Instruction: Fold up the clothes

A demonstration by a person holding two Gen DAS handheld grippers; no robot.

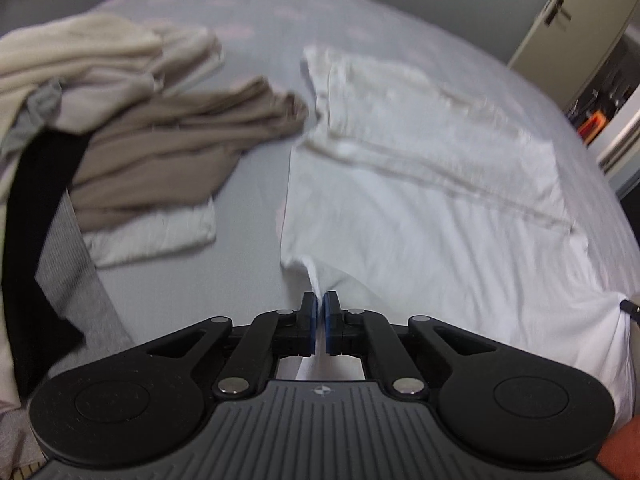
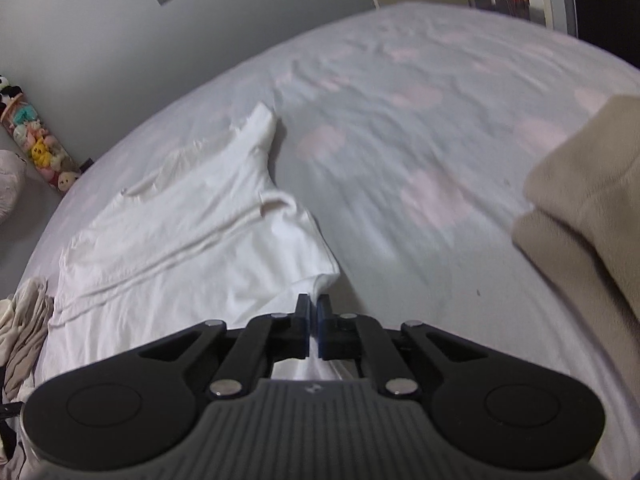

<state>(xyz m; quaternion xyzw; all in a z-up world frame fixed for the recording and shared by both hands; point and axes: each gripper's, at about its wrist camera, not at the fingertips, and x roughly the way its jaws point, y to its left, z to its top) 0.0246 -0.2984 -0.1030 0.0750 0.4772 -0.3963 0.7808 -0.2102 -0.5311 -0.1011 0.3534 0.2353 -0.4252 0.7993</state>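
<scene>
A white garment [image 1: 420, 184] lies spread on the pale grey bed sheet [image 1: 248, 264]. My left gripper [image 1: 320, 300] is shut on its near edge, with white cloth pinched between the blue pads. In the right wrist view the same white garment [image 2: 192, 232] stretches away to the left. My right gripper [image 2: 313, 304] is shut on another near corner of it, cloth showing between the pads. The tip of the other gripper [image 1: 631, 307] shows at the right edge of the left wrist view.
A stack of folded clothes, beige [image 1: 168, 160], cream [image 1: 92, 56] and white [image 1: 156, 236], lies left of the garment, with black and grey cloth [image 1: 40, 232] hanging nearer. A beige garment [image 2: 592, 208] lies at right. A tube of plush toys [image 2: 38, 148] and a door [image 1: 576, 16] stand beyond the bed.
</scene>
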